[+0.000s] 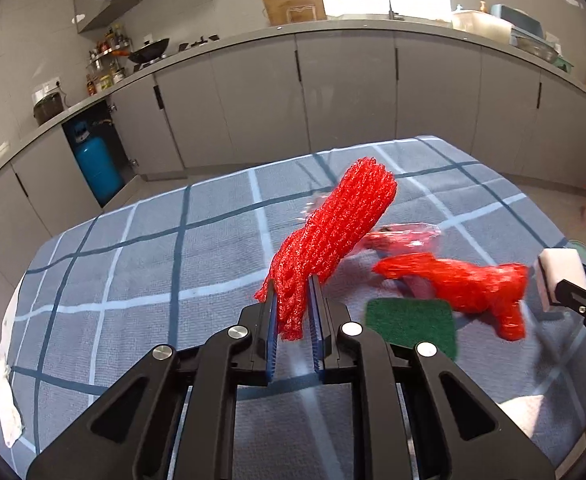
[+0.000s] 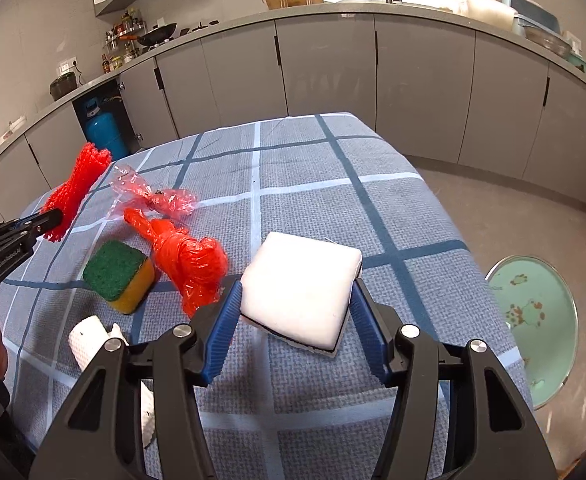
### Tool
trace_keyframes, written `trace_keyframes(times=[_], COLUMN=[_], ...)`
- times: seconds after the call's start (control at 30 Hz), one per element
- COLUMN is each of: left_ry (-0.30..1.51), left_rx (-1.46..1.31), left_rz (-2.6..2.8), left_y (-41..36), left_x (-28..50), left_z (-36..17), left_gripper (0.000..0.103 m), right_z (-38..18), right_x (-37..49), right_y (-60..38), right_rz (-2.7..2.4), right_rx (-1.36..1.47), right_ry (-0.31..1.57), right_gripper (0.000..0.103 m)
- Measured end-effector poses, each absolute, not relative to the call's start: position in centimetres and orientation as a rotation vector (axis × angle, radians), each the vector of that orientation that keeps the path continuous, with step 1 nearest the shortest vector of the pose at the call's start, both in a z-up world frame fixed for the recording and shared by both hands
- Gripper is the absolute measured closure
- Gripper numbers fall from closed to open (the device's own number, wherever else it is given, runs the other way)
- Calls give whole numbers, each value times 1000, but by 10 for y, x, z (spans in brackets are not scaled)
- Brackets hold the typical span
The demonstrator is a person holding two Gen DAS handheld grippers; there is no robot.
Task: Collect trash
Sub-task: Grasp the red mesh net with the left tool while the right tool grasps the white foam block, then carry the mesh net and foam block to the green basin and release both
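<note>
My left gripper (image 1: pixel 292 304) is shut on a red foam net sleeve (image 1: pixel 333 224) and holds it above the checked tablecloth (image 1: pixel 141 264); it also shows in the right wrist view (image 2: pixel 73 192). My right gripper (image 2: pixel 295 308) is shut on a white sponge pad (image 2: pixel 299 284) with a dark underside, lifted over the table; the pad also shows in the left wrist view (image 1: pixel 563 276). On the cloth lie a crumpled red plastic bag (image 2: pixel 189 256), a clear pinkish wrapper (image 2: pixel 153 196) and a green and yellow sponge (image 2: pixel 119 276).
A crumpled white paper towel (image 2: pixel 93 340) lies near the table's front left. A round mint-green stool or bin lid (image 2: pixel 537 320) stands on the floor to the right. Grey kitchen cabinets (image 2: pixel 325 68) run behind, with a blue gas cylinder (image 2: pixel 105 128) at the left.
</note>
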State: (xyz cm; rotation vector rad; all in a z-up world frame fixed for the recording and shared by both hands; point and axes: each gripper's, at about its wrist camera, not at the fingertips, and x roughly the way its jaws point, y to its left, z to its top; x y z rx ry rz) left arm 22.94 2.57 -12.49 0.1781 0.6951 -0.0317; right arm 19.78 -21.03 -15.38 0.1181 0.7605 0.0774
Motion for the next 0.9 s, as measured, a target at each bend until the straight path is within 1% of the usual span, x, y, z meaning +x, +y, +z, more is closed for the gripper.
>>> trace_keyframes(times=[0.4,0.9], left_ry=[701,665], left_rx=[252,330], left_rz=[-147,-266], left_y=[-34,-111], left_x=[222,218], left_z=[-122,-114], left_gripper=[88,88], right_z=[-147,-147], right_x=[187,175], right_y=[-238,-289], right_rz=[50,-28], right_rx=[160,234], right_ry=[730,694], right_gripper=[47,47])
